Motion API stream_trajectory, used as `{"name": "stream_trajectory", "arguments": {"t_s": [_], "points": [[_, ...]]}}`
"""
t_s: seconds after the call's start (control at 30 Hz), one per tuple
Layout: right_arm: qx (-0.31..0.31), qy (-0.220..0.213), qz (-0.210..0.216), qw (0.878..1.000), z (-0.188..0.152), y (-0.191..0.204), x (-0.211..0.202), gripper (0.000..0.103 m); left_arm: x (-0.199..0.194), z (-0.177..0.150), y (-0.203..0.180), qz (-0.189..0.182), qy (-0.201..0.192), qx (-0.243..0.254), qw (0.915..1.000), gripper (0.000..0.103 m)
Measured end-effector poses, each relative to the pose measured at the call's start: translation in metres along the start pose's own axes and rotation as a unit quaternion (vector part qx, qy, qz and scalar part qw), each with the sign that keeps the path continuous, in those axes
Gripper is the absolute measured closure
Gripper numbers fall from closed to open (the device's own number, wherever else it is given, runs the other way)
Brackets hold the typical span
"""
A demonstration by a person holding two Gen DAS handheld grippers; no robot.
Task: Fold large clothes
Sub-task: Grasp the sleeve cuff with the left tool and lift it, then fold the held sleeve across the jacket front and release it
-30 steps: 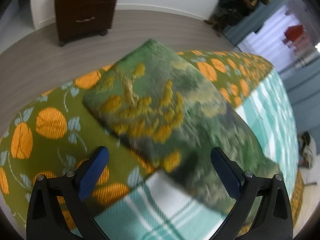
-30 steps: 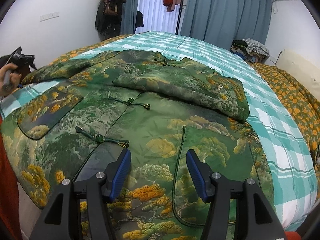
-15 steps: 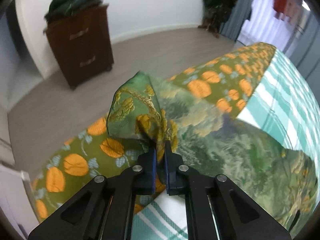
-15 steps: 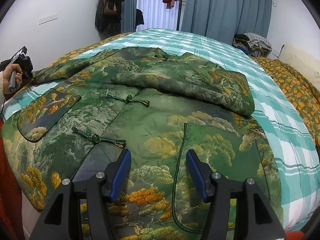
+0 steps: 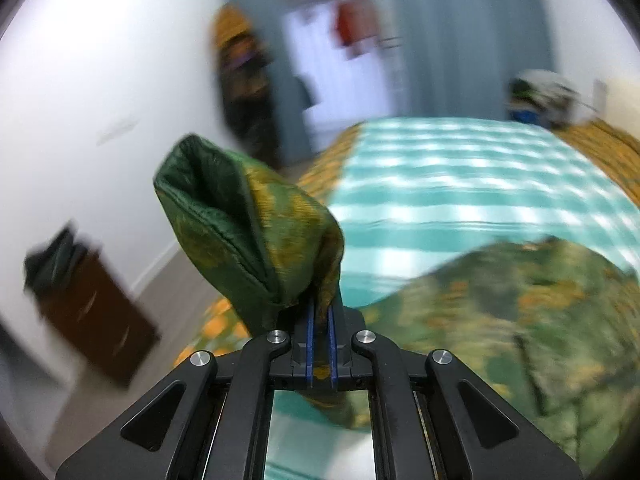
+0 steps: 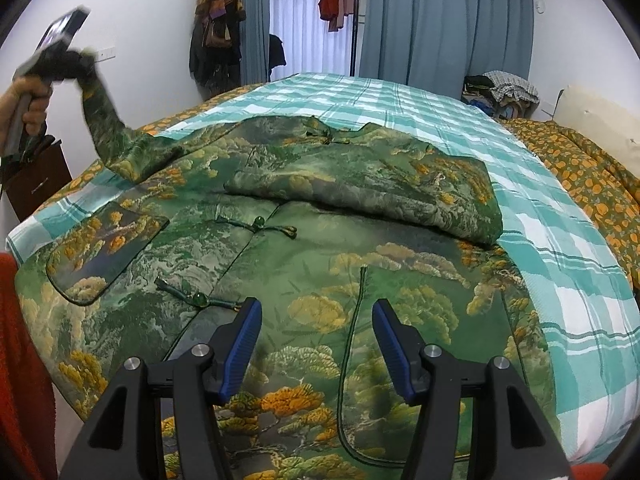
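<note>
A large green jacket [image 6: 304,264] with gold tree patterns lies spread on the bed, its right sleeve folded across the chest [image 6: 372,188]. My left gripper [image 5: 319,320] is shut on the cuff of the left sleeve [image 5: 248,224] and holds it lifted above the bed. In the right wrist view the left gripper [image 6: 76,62] is high at the far left, the sleeve [image 6: 108,128] hanging from it. My right gripper [image 6: 316,332] is open and empty, hovering over the jacket's lower front.
The bed has a teal plaid sheet [image 6: 552,264] and an orange-patterned green quilt [image 6: 592,192]. A brown drawer cabinet [image 5: 96,312] stands by the left wall. Curtains [image 6: 440,20] and hanging clothes [image 6: 216,32] are at the back. A pile of clothes [image 6: 500,92] sits at the far right.
My left gripper closed on the sleeve cuff, then lifted it up off the bed and swung toward the jacket. My right gripper stayed open and nearly still.
</note>
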State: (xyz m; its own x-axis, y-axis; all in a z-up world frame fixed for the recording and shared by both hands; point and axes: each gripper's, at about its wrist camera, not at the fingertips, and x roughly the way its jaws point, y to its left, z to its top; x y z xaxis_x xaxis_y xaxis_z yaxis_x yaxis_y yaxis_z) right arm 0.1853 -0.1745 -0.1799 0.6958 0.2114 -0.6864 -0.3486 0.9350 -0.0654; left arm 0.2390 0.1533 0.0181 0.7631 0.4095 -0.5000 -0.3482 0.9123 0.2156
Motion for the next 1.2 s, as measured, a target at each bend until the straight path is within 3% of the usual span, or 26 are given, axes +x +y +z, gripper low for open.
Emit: {"name": "stream_trajectory", "arguments": {"t_s": [0.1, 0.2, 0.43, 0.67, 0.8, 0.83, 0.87, 0.9, 0.97, 1.2], "points": [[0.010, -0.007, -0.003, 1.000, 0.002, -0.006, -0.004, 0.044, -0.025, 0.000, -0.062, -0.043, -0.022, 0.065, 0.9967, 0.100], [0.022, -0.014, -0.008, 1.000, 0.003, -0.015, -0.008, 0.044, -0.032, -0.013, -0.112, -0.070, -0.019, 0.113, 0.9909, 0.100], [0.049, -0.017, -0.016, 0.999, 0.001, -0.035, -0.012, 0.044, -0.007, -0.066, -0.203, -0.104, 0.049, 0.193, 0.9744, 0.100], [0.065, -0.011, -0.019, 0.998, 0.000, -0.046, -0.011, 0.044, 0.004, -0.105, -0.228, -0.109, 0.094, 0.238, 0.9604, 0.098], [0.068, -0.005, -0.017, 0.998, -0.001, -0.046, -0.007, 0.044, 0.003, -0.114, -0.231, -0.107, 0.097, 0.260, 0.9548, 0.093], [0.066, -0.004, -0.016, 0.998, 0.000, -0.044, -0.006, 0.044, 0.000, -0.117, -0.228, -0.108, 0.098, 0.264, 0.9534, 0.090], [0.064, -0.004, -0.016, 0.998, -0.001, -0.043, -0.006, 0.044, 0.000, -0.119, -0.228, -0.110, 0.101, 0.265, 0.9526, 0.072], [0.061, -0.003, -0.015, 0.998, -0.001, -0.042, -0.006, 0.044, 0.001, -0.119, -0.229, -0.112, 0.104, 0.263, 0.9526, 0.041], [0.056, -0.001, -0.015, 0.998, -0.001, -0.039, -0.005, 0.044, -0.003, -0.119, -0.227, -0.109, 0.091, 0.250, 0.9579, 0.016], [0.050, 0.004, -0.018, 0.999, -0.004, -0.037, -0.003, 0.044, -0.023, -0.129, -0.201, -0.127, 0.099, 0.218, 0.9625, 0.014]]}}
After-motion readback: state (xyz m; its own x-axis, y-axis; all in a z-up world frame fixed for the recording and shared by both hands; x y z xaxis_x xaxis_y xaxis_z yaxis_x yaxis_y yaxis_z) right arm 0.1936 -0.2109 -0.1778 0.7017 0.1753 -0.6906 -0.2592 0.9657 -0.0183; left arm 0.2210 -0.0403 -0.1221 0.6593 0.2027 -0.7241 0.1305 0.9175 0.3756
